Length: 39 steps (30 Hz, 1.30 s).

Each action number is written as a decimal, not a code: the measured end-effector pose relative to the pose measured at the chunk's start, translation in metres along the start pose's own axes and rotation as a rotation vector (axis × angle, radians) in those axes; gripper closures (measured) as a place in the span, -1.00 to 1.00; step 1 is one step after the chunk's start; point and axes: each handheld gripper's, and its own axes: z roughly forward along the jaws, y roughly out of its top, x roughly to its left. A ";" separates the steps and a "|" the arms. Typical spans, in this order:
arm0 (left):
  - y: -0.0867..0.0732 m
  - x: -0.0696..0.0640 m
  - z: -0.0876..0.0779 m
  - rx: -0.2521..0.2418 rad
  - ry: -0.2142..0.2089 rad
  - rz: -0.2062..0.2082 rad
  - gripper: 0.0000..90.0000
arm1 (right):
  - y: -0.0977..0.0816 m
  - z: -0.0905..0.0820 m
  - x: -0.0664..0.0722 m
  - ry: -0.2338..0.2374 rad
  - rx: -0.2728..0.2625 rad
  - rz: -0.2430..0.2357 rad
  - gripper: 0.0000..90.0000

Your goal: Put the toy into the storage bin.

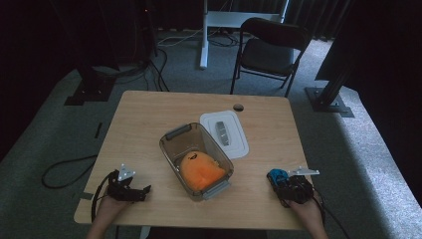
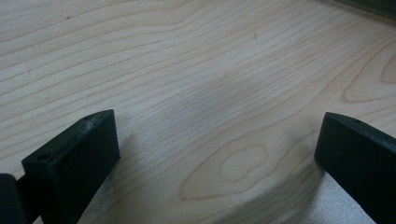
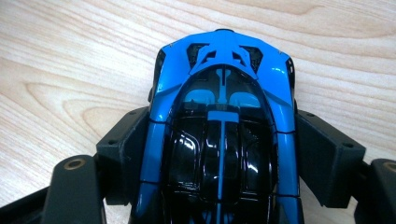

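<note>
Right gripper (image 3: 224, 154) clamped on the blue toy car (image 3: 224, 116), near the table's (image 1: 149, 109) front-right corner.
Left gripper (image 2: 217, 154) wide, empty, at front-left corner. Risk: pads sit on glossy curved sides, so the car could squirt out mid-lift; the orange item (image 1: 200, 170) already crowds the bin (image 1: 174, 133).

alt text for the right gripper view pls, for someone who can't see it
A glossy blue and black toy car sits clamped between the two black jaws of the right hand-held gripper, its sides pressed by both pads. It rests on a light wooden table with visible grain.
</note>
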 end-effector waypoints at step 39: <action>0.000 0.000 0.000 -0.001 0.000 -0.001 -0.99 | 0.065 -0.053 0.013 0.012 -0.078 -0.047 -0.45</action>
